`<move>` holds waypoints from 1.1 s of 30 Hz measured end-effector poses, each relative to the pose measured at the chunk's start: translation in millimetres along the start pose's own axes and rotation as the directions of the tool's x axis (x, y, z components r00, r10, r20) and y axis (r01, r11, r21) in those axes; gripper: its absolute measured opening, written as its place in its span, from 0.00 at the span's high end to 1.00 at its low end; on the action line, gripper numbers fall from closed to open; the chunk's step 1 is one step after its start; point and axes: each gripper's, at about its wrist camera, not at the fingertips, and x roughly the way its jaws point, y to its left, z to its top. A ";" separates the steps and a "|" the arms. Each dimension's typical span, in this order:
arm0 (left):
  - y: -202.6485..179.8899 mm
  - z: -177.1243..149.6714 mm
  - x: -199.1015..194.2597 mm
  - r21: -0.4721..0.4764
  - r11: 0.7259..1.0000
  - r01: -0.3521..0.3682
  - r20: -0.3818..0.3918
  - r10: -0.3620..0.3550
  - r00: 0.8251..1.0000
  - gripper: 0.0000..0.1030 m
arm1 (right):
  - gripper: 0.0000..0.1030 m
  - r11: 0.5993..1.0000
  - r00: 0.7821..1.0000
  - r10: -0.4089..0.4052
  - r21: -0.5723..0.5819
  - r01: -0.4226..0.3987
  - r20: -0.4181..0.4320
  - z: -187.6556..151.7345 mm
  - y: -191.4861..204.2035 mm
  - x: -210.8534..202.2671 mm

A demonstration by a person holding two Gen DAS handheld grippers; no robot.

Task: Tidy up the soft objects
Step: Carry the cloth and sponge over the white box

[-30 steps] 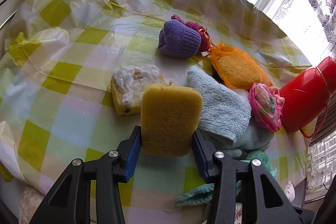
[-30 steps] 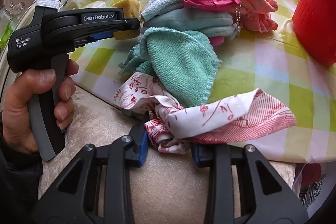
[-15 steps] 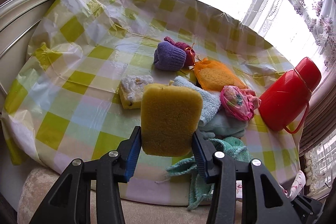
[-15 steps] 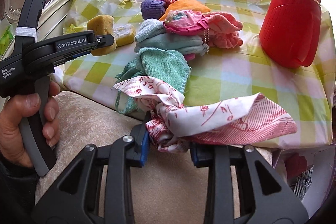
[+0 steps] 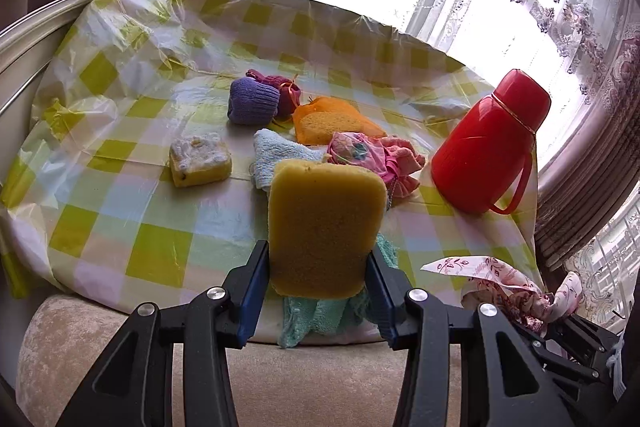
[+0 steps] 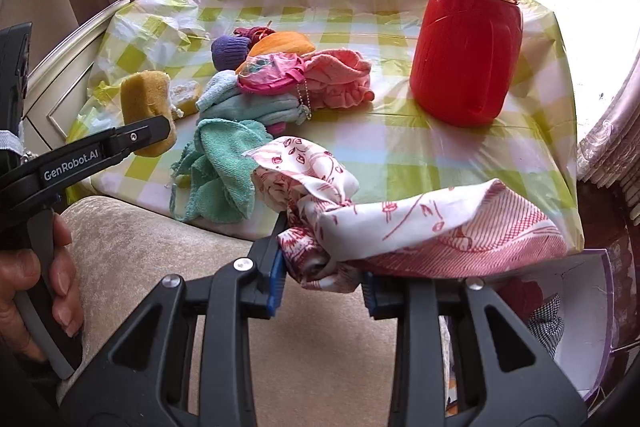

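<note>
Above the near edge of the table (image 5: 120, 187), the left gripper (image 5: 318, 291) is clenched on a yellow sponge (image 5: 324, 223), which stands upright between the blue pads, clear of the checked plastic cloth. Right gripper (image 6: 322, 287) grips a bunched red-and-white printed cloth (image 6: 400, 227) (one end fans out to the right, over the table's edge). Both held things are off the table.

On the table: a green terry cloth (image 6: 224, 167) draped over the near edge, just beside the printed cloth. Behind it a heap of a pale blue towel (image 6: 240, 103), a pink pouch (image 6: 272, 75) and a pink frilled cloth (image 6: 340, 79), all touching. Farther back, an orange mesh bag (image 5: 332, 123) with a sponge inside, next to a purple knit roll (image 5: 252, 103). A second sponge with a white top (image 5: 200, 159) lies apart to the left.

A red flask (image 6: 468, 39) stands upright at the right, apart from the heap. A hand (image 6: 36, 291) holds the left gripper's handle.
</note>
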 end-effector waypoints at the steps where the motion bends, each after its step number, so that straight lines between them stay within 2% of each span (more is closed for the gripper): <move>1: -4.7 -1.6 -1.0 0.008 1.000 0.008 -0.002 -0.008 1.000 0.54 | 0.67 1.000 1.000 -0.009 0.007 0.009 0.003 -0.8 -4.4 -1.7; 10: -48.8 -15.0 -4.4 0.085 0.993 0.083 -0.031 -0.080 0.996 0.54 | 0.67 0.995 0.997 -0.078 0.070 0.077 0.014 -10.9 -42.1 -14.3; 17: -87.4 -25.2 -5.2 0.154 0.976 0.153 -0.068 -0.144 0.987 0.54 | 0.67 0.982 0.989 -0.149 0.118 0.145 0.024 -18.2 -72.9 -26.9; 26: -146.1 -42.9 -4.9 0.249 0.933 0.260 -0.137 -0.232 0.963 0.54 | 0.67 0.953 0.974 -0.228 0.209 0.219 0.018 -31.4 -125.1 -44.0; 33: -194.8 -63.2 -1.6 0.318 0.880 0.352 -0.223 -0.291 0.930 0.54 | 0.67 0.918 0.957 -0.290 0.281 0.278 -0.001 -46.5 -163.0 -57.2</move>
